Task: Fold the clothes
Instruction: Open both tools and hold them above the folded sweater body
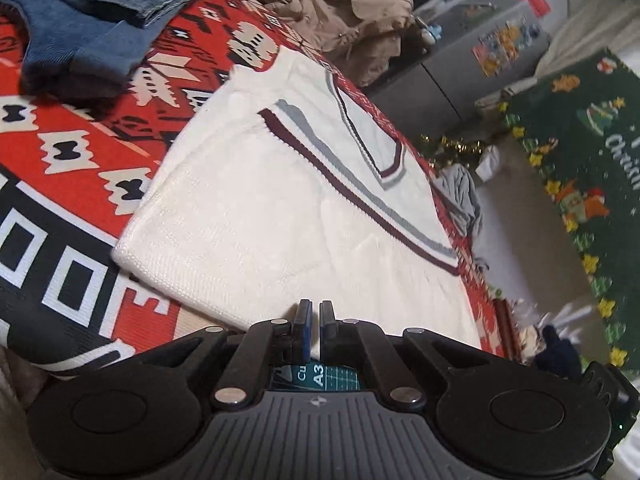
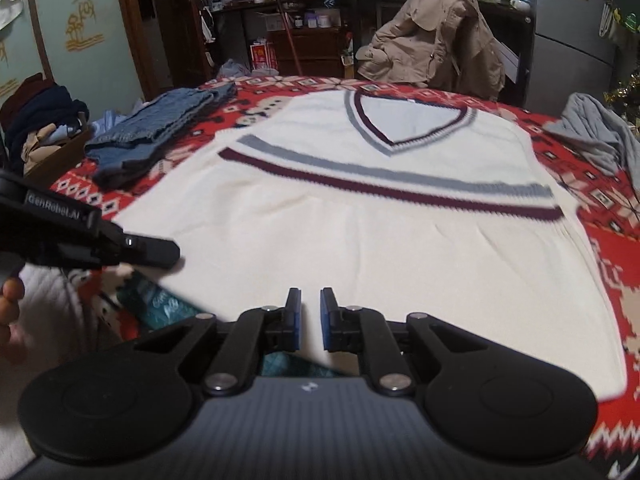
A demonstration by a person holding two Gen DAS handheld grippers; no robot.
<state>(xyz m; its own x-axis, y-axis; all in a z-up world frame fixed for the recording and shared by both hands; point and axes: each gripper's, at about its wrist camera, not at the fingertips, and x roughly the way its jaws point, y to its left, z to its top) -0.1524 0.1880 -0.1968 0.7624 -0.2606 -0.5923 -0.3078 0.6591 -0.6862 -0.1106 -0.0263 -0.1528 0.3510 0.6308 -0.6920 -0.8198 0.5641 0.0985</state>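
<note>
Lying flat, white vest point(image 2: 360, 240) – near hem hidden behind right tool point(image 2: 310, 316), slightly spread; left tool point(image 1: 315, 328) pressed together.

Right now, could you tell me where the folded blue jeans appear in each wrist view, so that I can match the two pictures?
Left wrist view: the folded blue jeans lie at the top left, on the red patterned cloth.
Right wrist view: the jeans lie left of centre, beside the white vest.
Shared landmark: the vest's maroon stripe.
</note>
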